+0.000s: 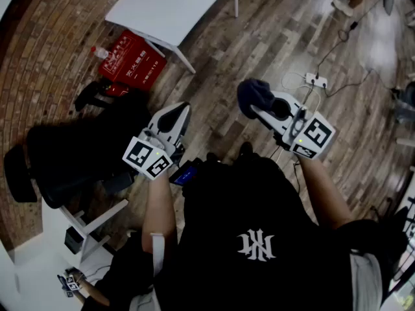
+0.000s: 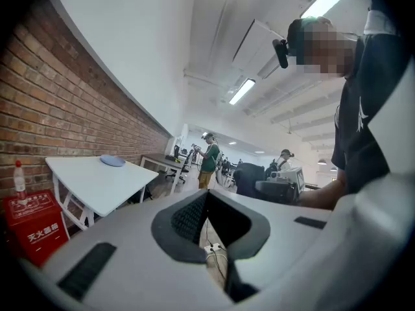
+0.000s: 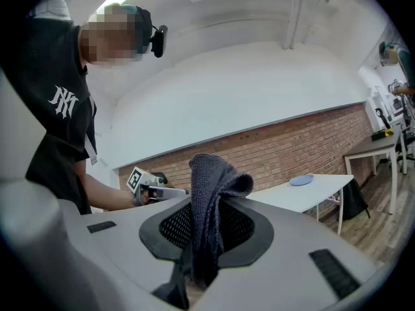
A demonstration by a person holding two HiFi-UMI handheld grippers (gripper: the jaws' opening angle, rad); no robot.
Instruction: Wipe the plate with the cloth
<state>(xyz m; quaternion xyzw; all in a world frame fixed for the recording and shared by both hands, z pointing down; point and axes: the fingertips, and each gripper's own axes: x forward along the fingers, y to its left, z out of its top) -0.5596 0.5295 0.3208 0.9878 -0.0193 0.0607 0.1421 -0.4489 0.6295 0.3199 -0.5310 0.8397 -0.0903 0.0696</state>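
Cloth: a dark knitted cloth is pinched between the fingers of the right gripper — its free end bunches up above the fingertips and flops to one side.
Plate: a pale blue plate lies flat on the white surface, on the side toward the brick wall. It is well apart from both grippers and nothing touches it.
Right gripper: held about level in the air in front of the person, its fingers clamped on the cloth.
Left gripper: the left gripper is held in the air beside the right one and apart from it. Its fingers are pressed together with nothing between them.
Surface: it stands on white legs against the brick wall, and in the head view it lies ahead of both grippers.
Red box: a red box with white print sits on the floor beside a leg of the surface, close to the wall.
Floor: wood planks, with a white power strip and its cables lying ahead of the right gripper.
Chair: a black chair stands just to the left of the left gripper.
Background: other people stand farther down the room — seen in the left gripper view.
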